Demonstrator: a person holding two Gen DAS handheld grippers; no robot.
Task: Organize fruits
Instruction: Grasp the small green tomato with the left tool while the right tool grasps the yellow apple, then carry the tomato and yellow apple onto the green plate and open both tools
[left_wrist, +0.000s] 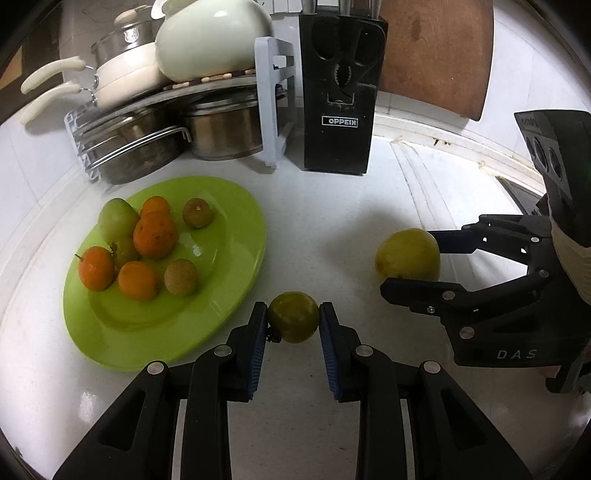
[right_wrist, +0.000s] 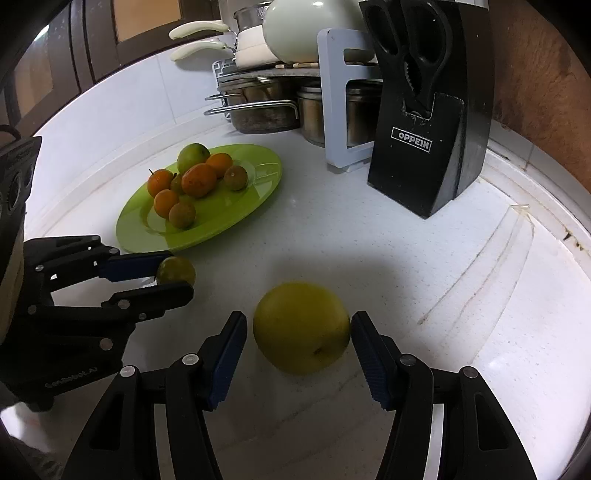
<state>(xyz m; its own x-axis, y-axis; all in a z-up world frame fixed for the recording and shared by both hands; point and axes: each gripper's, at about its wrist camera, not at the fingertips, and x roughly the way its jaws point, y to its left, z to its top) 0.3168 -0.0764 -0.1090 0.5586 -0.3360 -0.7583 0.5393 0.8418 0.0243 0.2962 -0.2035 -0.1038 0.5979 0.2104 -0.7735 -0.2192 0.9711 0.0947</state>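
My left gripper, angled down, pinches a small round green fruit near the lime-green plate's edge. My right gripper, jaws spread, straddles a large yellow round fruit.

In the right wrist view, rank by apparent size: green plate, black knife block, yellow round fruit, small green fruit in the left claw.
1. Black knife block and lime-green plate: alike, unranked.
2. Yellow round fruit, enlarged by nearness to the camera.
3. Small dark-green fruit, held in the left claw.
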